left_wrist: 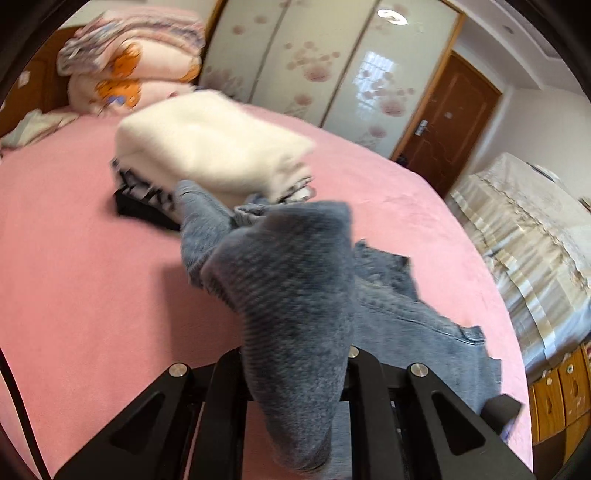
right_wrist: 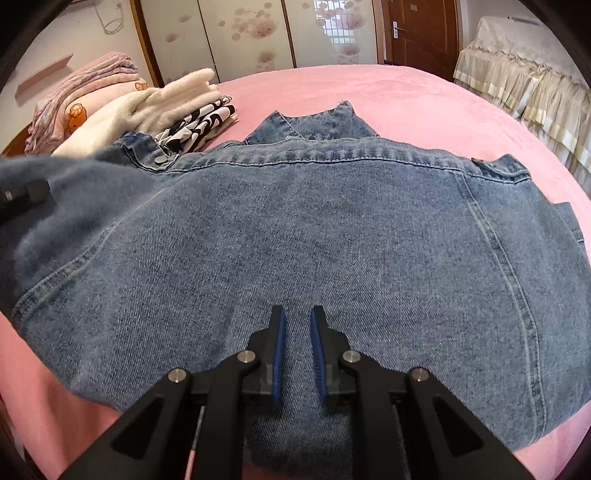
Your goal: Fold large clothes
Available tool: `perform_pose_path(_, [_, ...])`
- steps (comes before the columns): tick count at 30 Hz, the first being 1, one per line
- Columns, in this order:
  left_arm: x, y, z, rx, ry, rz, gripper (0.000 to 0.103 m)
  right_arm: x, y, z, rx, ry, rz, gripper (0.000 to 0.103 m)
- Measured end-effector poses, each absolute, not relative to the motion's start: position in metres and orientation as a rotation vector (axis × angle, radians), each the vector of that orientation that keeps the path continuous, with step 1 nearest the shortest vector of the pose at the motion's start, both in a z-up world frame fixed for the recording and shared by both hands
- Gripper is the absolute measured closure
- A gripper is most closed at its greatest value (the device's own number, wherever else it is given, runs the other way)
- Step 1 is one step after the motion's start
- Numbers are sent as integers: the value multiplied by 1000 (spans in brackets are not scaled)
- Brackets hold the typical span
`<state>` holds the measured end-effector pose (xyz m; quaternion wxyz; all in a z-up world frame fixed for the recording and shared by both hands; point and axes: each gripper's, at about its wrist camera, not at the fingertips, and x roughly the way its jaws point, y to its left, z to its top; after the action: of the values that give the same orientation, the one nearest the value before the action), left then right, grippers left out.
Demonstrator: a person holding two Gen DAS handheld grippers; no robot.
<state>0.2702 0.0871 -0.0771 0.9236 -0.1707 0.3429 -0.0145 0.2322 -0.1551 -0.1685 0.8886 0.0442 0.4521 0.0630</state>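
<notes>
Pink fleece covers the whole bed (right_wrist: 406, 96), and it's the biggest thing here, so we've got loads of flat room to work on: bare on the right, and bare on the near left too.

The denim jacket (right_wrist: 295, 229) we're folding is spread back-up across the near middle of the bed, collar pointing away from us, hem hanging toward the near edge. Our guess is it's laid out flat like that so the sleeves can be brought in over the back.

Next down is the stack of folded clothes (right_wrist: 166, 107) at the far left: a cream fuzzy thing on top, a black-and-white print under it. The jacket's left shoulder sits just beside it, maybe touching, so that's the tight side. Further back there's a pile of pink bedding (right_wrist: 85, 96) by the wardrobe (right_wrist: 251, 33), well out of the way.

Left tongs (left_wrist: 295, 373): clamped on a bunch of denim, which looks like the left sleeve, raised clear of the bed. The fabric drapes over the fingers so we can't see the pads, but it's clearly gripped and blurry with motion.

Right tongs (right_wrist: 297, 354): nearly closed, a slim gap between the blue pads (right_wrist: 280, 354), nothing in them. They point down at the lower back of the jacket, probably to pin it while the sleeve goes across. Whether the tips actually touch the cloth, we can't tell.
</notes>
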Motion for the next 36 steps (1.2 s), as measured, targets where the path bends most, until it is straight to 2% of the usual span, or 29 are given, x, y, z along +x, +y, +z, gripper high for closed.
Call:
perform_pose_path(6, [268, 23, -42, -257, 651, -126, 93, 231, -181, -156, 221, 997, 231, 89])
perform_pose_path(12, [268, -64, -32, -146, 643, -260, 93, 183, -258, -128, 320, 896, 97, 89])
perform_pose_path(16, [274, -128, -56, -77, 700, -344, 93, 144, -321, -121, 397, 849, -42, 89])
perform_pose_path(20, [280, -192, -119, 22, 851, -430, 93, 116, -369, -127, 418, 854, -158, 89])
perform_pose_path(23, [281, -214, -164, 92, 945, -425, 92, 109, -384, -140, 443, 888, -185, 89])
perform_pose_path(25, [275, -220, -174, 143, 913, -420, 91, 106, -388, -144, 457, 897, -185, 89])
perform_pose_path(28, [270, -218, -166, 146, 900, -483, 73, 105, -385, -145, 450, 898, -177, 89])
perform_pose_path(30, [267, -212, -158, 103, 951, -550, 47, 107, -384, -140, 441, 891, -176, 89])
perform_pose_path(32, [263, -201, -149, 61, 983, -588, 33, 108, -382, -134, 433, 877, -166, 89])
perform_pose_path(36, [251, -177, -127, 3, 993, -619, 27, 110, -380, -115, 423, 846, -133, 87])
